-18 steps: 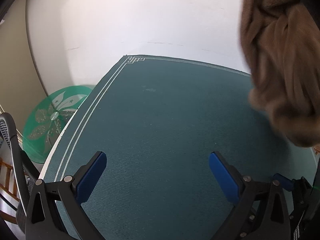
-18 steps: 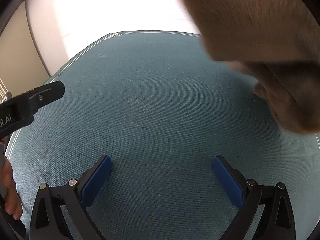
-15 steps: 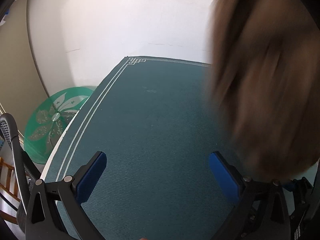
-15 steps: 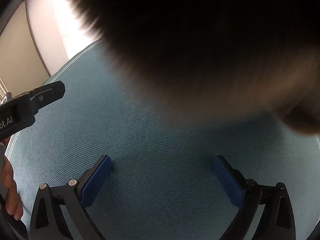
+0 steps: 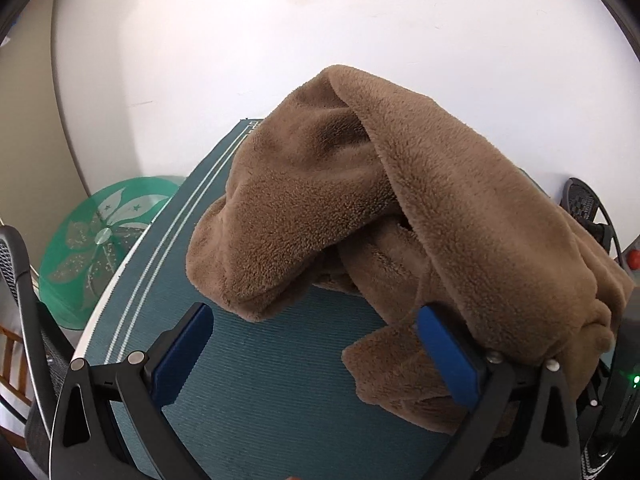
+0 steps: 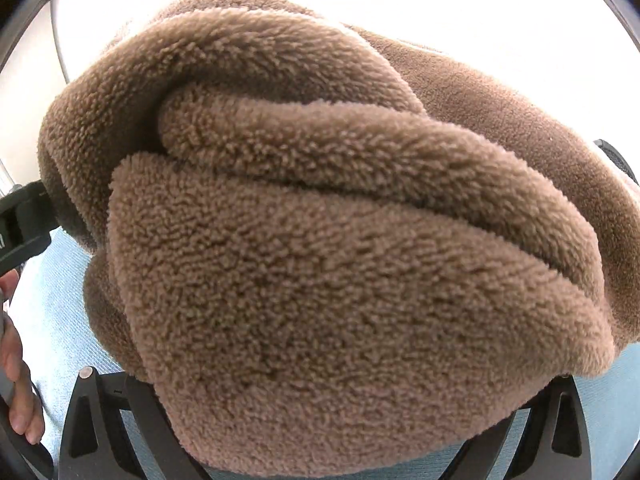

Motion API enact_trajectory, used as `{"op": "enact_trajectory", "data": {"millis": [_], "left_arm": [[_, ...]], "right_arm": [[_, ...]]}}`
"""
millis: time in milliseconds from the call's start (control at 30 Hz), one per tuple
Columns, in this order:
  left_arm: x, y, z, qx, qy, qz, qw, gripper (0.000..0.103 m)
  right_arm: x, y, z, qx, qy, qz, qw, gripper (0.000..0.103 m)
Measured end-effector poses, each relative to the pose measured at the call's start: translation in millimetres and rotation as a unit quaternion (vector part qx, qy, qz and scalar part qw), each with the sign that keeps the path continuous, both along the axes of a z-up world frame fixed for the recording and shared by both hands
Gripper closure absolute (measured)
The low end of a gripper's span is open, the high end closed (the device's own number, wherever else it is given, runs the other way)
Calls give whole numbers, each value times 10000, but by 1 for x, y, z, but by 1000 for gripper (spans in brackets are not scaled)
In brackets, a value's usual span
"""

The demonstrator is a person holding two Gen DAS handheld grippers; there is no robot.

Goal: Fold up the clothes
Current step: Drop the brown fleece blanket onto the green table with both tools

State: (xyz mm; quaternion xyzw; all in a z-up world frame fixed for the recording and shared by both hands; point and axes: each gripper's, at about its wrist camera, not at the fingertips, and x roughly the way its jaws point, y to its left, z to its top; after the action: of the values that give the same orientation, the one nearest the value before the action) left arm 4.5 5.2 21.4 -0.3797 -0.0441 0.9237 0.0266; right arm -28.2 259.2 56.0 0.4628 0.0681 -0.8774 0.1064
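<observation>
Fleece garment [image 5: 400, 208], brown and thick-piled, lay in a crumpled heap on the teal mat [image 5: 256, 392] in front of you, bunched into heavy rolls and folds rather than spread flat. Your left gripper [image 5: 316, 360] pointed downward at the mat with its jaws wide apart and clamped on nothing; one flap of the fleece had draped over the right-hand blue pad [image 5: 448, 360] and spilled into the gap, while the left-hand pad stood clear over bare mat. From your right gripper [image 6: 320, 432] the garment filled nearly the whole view, lying across the black finger frames so that the pads were hidden under the pile; those jaws stood spread wide too, and you could not tell from that view whether the pads touched cloth. At the near left your left hand [image 6: 16, 360] showed, wrapped around its handle. Beyond the mat's white-striped left edge, a green translucent disc with a flower pattern [image 5: 100, 240] leaned by the white wall [image 5: 280, 40], and a black mesh chair [image 5: 20, 292] stood at the near left.
</observation>
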Motion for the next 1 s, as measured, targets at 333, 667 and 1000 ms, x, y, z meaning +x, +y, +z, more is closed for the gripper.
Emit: {"op": "enact_trajectory", "data": {"millis": [333,667,1000], "left_arm": [[1,16,-1,-213,13,85,9997,0],[-5,22,-7,-432,-186,28,9989,1],[-38,-14,-47,156,-785,69,9968,1]], "right_arm": [[1,0,0,2,4,0,10000,1],[15,5,-1,11,-37,111,9999,1],[68,44,-2,-11,-28,769,9970,1]]}}
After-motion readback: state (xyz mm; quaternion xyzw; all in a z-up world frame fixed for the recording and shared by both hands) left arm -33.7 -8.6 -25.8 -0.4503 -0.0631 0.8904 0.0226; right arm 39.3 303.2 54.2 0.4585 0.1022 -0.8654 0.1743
